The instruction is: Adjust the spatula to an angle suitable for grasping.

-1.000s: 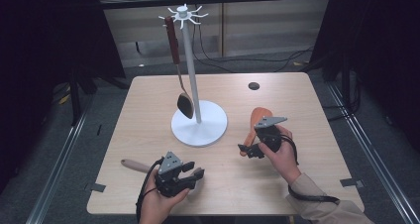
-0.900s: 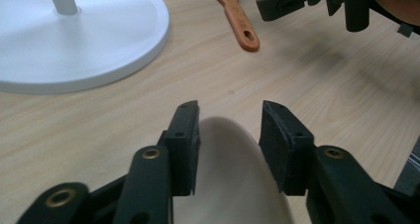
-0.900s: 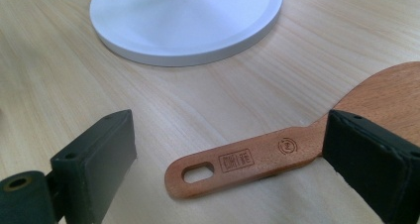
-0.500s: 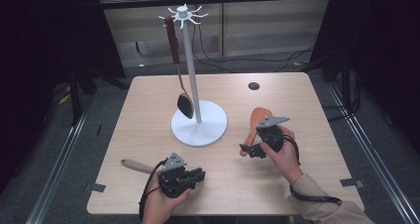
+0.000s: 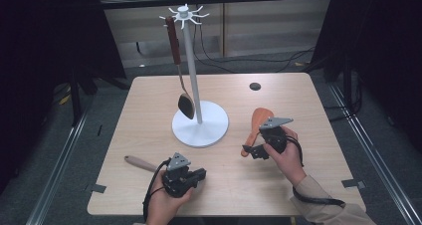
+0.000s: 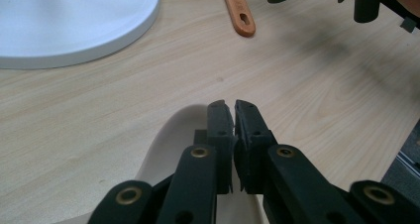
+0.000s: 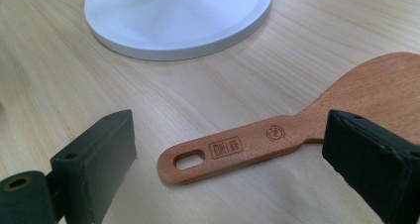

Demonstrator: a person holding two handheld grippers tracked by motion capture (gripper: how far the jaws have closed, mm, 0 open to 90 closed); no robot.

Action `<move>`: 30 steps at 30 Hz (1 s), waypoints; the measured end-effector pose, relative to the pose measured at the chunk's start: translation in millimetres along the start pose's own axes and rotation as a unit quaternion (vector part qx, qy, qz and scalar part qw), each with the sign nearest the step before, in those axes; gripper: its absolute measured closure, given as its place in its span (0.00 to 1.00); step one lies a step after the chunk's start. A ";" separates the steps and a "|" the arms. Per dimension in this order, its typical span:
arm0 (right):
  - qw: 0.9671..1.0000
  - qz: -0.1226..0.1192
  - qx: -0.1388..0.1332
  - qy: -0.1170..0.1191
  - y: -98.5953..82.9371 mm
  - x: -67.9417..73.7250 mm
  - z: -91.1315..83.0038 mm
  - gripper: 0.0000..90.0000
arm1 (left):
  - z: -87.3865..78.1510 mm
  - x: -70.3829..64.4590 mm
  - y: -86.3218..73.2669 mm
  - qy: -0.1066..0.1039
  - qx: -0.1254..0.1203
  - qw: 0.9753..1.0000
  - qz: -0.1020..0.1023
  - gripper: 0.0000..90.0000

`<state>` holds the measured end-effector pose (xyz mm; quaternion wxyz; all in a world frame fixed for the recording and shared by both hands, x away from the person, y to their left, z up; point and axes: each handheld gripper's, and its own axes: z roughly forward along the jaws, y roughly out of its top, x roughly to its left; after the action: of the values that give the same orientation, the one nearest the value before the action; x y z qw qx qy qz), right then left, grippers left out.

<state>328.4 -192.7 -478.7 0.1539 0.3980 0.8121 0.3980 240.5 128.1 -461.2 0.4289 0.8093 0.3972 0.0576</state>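
A brown wooden paddle (image 5: pixel 260 118) lies flat on the table right of the white stand (image 5: pixel 200 130). My right gripper (image 5: pixel 253 152) is open, and its jaws stand either side of the paddle's slotted handle (image 7: pixel 233 147) without touching it. My left gripper (image 5: pixel 199 175) rests near the front edge and points right. Its jaws (image 6: pixel 234 107) are shut, with nothing visible between them. Under them lies the cream head (image 6: pixel 173 140) of a utensil, whose wooden handle (image 5: pixel 135 161) sticks out to the left. The paddle's handle end (image 6: pixel 239 11) appears ahead of the left gripper.
A dark ladle (image 5: pixel 186 105) with a brown handle hangs from a hook on the stand's pole. The stand's round base (image 7: pixel 178 16) lies just beyond the paddle. A small dark disc (image 5: pixel 255 86) sits at the back. Bare tabletop (image 5: pixel 149 100) spreads left of the stand.
The left gripper has edged slightly to the right over the cream-headed utensil. The right gripper has shifted a little to the right above the paddle's handle.
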 end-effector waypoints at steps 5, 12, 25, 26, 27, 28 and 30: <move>1.000 0.004 -0.002 -0.005 -2.5 -2.5 -4.2 0.06 | 7.3 2.2 3.8 0.003 -0.013 1.000 -0.009 0.96; 1.000 0.007 -0.002 -0.010 -6.5 -6.4 -8.6 0.06 | 10.1 5.2 5.4 -0.004 -0.019 1.000 -0.014 0.93; 1.000 0.005 0.001 -0.002 -1.6 -1.9 -1.5 0.06 | 5.1 1.5 -6.6 -0.013 -0.017 1.000 0.018 0.69; 1.000 0.003 0.001 -0.001 -0.9 -1.7 -0.6 0.06 | 4.7 1.7 -8.5 -0.012 -0.018 1.000 0.018 0.67; 1.000 0.002 0.000 0.002 0.2 -1.2 0.8 0.06 | 4.5 2.0 -10.3 -0.014 -0.017 1.000 0.017 0.66; 1.000 0.001 -0.001 0.002 1.2 -0.4 2.4 0.06 | 4.2 1.8 -12.0 -0.015 -0.018 1.000 0.018 0.66; 1.000 -0.002 0.000 0.006 3.7 1.2 5.6 0.06 | 3.4 0.6 -15.1 -0.008 -0.015 1.000 0.025 0.66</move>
<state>332.7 -187.5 -479.3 0.1497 0.3940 0.8139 0.3999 233.5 131.1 -474.6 0.4423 0.8130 0.3727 0.0675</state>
